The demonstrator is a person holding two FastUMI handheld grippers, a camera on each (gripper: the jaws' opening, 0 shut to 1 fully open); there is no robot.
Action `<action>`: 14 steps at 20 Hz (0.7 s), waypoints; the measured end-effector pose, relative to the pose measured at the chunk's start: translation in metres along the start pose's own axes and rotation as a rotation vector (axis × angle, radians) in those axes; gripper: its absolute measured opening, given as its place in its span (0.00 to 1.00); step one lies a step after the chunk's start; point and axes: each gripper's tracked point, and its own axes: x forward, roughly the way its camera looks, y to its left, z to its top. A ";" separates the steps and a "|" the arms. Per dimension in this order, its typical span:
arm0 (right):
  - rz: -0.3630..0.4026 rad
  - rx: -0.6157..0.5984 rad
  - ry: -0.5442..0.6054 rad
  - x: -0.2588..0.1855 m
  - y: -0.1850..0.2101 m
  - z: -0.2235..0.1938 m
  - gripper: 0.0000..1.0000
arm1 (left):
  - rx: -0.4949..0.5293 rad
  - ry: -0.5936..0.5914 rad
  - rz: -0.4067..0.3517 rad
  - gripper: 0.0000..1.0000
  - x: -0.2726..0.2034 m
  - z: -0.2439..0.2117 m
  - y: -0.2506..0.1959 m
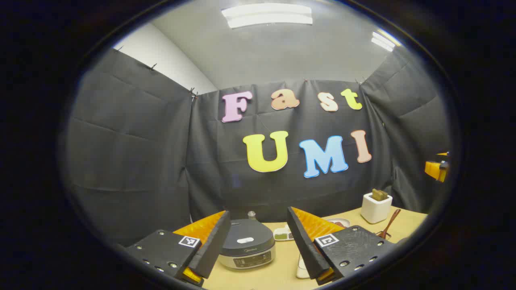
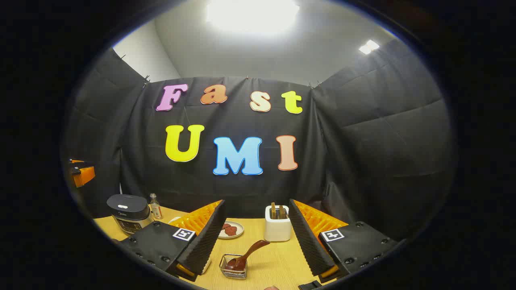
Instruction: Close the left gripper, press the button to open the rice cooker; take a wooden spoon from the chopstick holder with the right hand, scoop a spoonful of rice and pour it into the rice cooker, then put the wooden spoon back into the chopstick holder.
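The rice cooker, dark lid down, stands on the table straight ahead of my left gripper, whose fingers are wide open and well short of it. It also appears at the far left. My right gripper is open and holds nothing. Ahead of it stands the white chopstick holder, with wooden pieces sticking up. The wooden spoon leans bowl-down in a small clear container in front of the holder, between the right fingers but farther off.
A small bottle stands beside the cooker. A plate with red food, a small dish of greens and a white cup sit mid-table. The other gripper shows at an edge. Black cloth walls close in the table.
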 end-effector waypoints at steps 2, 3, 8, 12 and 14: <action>0.001 -0.001 0.003 0.001 0.001 -0.001 0.97 | 0.003 -0.002 0.002 0.88 0.000 0.001 0.000; 0.004 0.001 0.003 0.001 0.002 -0.001 0.97 | 0.005 -0.002 0.002 0.88 -0.001 0.000 0.000; 0.007 0.000 0.002 0.001 0.004 -0.003 0.97 | -0.005 0.009 0.010 0.87 -0.001 -0.002 0.002; 0.012 0.001 0.005 0.004 0.004 -0.003 0.97 | 0.000 0.014 0.016 0.88 0.001 -0.003 0.002; 0.011 0.002 0.003 0.005 0.002 -0.003 0.98 | 0.003 0.014 0.017 0.88 -0.001 -0.003 0.002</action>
